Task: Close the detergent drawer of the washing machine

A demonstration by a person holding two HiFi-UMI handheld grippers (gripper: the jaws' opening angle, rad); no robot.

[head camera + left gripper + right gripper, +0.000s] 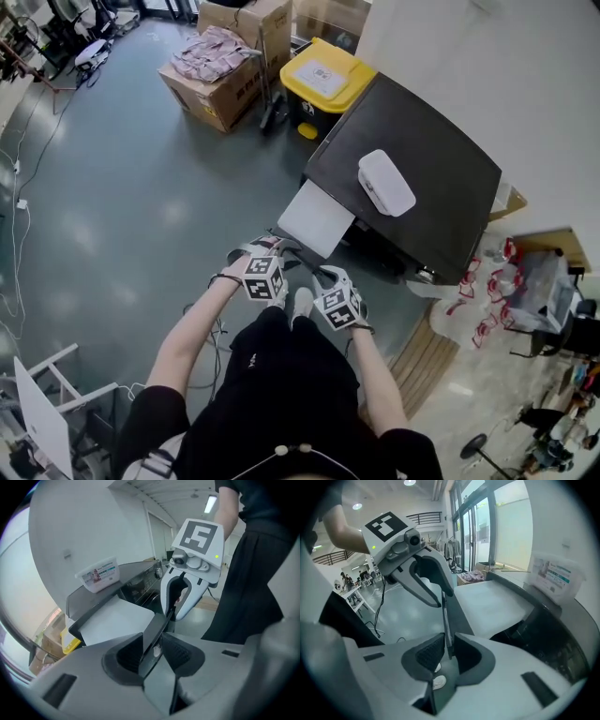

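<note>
The washing machine [412, 169] has a dark top, and a white flat drawer panel [317, 217] sticks out of its front toward me. My left gripper [265, 249] and right gripper [325, 276] both sit at the panel's near edge. In the left gripper view that thin dark edge [161, 625] runs between the jaws of my left gripper [157, 651], with a small gap showing beside it. In the right gripper view my right gripper [447, 651] has its pads pressed on the same edge [445, 620]. Each view shows the other gripper further along the edge.
A white lidded box [385, 181] lies on the machine's top. Behind the machine stand a yellow-lidded bin [325, 75] and cardboard boxes [220, 70]. Cables [23, 187] trail over the grey floor on the left. A wooden pallet [427, 361] and printed bags [487, 291] are on the right.
</note>
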